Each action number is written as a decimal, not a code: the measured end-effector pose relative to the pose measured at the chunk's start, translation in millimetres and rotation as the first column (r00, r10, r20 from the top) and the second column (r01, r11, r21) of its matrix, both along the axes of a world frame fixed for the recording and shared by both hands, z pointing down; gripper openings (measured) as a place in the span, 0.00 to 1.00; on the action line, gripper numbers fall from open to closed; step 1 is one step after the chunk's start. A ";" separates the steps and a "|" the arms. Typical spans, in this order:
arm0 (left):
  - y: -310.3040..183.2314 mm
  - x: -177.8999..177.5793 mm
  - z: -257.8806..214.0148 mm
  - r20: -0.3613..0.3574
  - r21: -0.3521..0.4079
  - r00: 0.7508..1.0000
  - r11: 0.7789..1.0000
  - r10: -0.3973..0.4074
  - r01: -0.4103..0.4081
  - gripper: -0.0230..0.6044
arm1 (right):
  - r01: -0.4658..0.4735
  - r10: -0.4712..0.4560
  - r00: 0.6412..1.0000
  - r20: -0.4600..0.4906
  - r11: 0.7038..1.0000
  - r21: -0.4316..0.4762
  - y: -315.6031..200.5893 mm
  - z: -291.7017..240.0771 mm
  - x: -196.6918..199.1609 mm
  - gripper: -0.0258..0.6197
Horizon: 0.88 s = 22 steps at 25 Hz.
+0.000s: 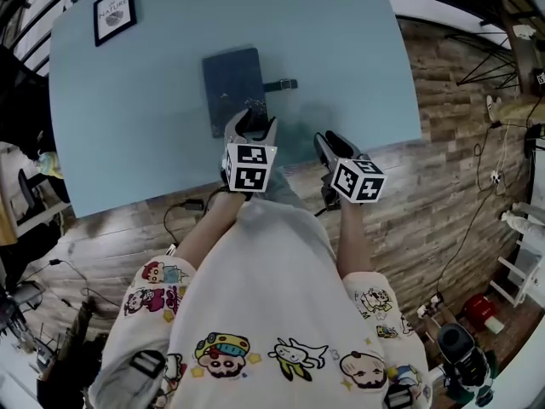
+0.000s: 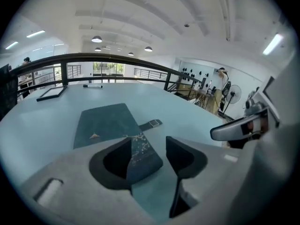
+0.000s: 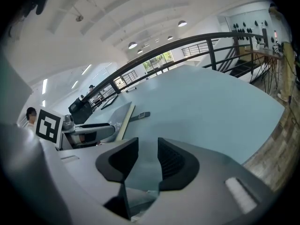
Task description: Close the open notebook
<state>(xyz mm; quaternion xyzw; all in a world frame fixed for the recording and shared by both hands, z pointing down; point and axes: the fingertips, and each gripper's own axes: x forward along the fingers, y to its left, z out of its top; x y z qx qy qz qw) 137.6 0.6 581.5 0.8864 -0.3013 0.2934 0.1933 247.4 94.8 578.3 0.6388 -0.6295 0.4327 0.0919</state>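
A dark blue notebook (image 1: 232,83) lies flat on the light blue table (image 1: 358,41) with its cover down, its strap (image 1: 281,84) sticking out to the right. My left gripper (image 1: 253,126) hovers at the notebook's near edge. In the left gripper view the notebook's (image 2: 105,121) near corner shows between the jaws of my left gripper (image 2: 149,146), which stand apart and do not press on it. My right gripper (image 1: 328,143) is to the right of the notebook near the table's front edge. It (image 3: 147,149) is open with only bare table between its fingers. Cream page edges of the notebook (image 3: 124,121) show there.
A framed picture (image 1: 114,12) lies at the table's far left corner, and a dark pen (image 2: 92,86) lies at the far edge. The table's front edge runs just below both grippers, with wooden floor (image 1: 443,194) and cables beyond it.
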 end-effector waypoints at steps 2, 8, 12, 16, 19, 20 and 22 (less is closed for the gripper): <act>0.7 0.8 4.3 -0.004 -0.010 1.000 1.000 0.003 -0.003 0.41 | 0.000 0.000 1.000 -0.002 1.000 -0.002 1.3 0.9 1.0 0.26; -7.5 -3.3 -4.1 -0.028 -0.014 0.999 1.000 -0.022 0.022 0.41 | 0.005 -0.005 1.000 -0.014 1.000 0.010 -3.6 -4.7 6.4 0.26; -20.4 -12.4 -20.0 -0.061 -0.017 0.996 0.998 -0.062 0.061 0.41 | 0.024 -0.023 0.999 -0.027 0.999 0.029 -14.4 -14.5 8.7 0.26; -33.6 -24.7 -41.1 -0.106 -0.008 0.988 0.994 -0.110 0.109 0.41 | 0.051 -0.048 0.998 -0.048 0.997 0.063 -27.3 -31.5 12.2 0.26; -47.9 -42.6 -58.6 -0.143 0.001 0.977 0.987 -0.158 0.160 0.38 | 0.097 -0.090 0.993 -0.077 0.990 0.102 -47.2 -47.9 7.0 0.26; -52.7 -50.3 -64.2 -0.155 0.002 0.972 0.984 -0.174 0.177 0.38 | 0.116 -0.106 0.990 -0.087 0.986 0.116 -55.0 -53.7 3.0 0.26; -61.4 -64.5 -75.8 -0.178 0.003 0.963 0.978 -0.203 0.207 0.38 | 0.155 -0.140 0.984 -0.108 0.977 0.144 -70.8 -66.4 -5.1 0.26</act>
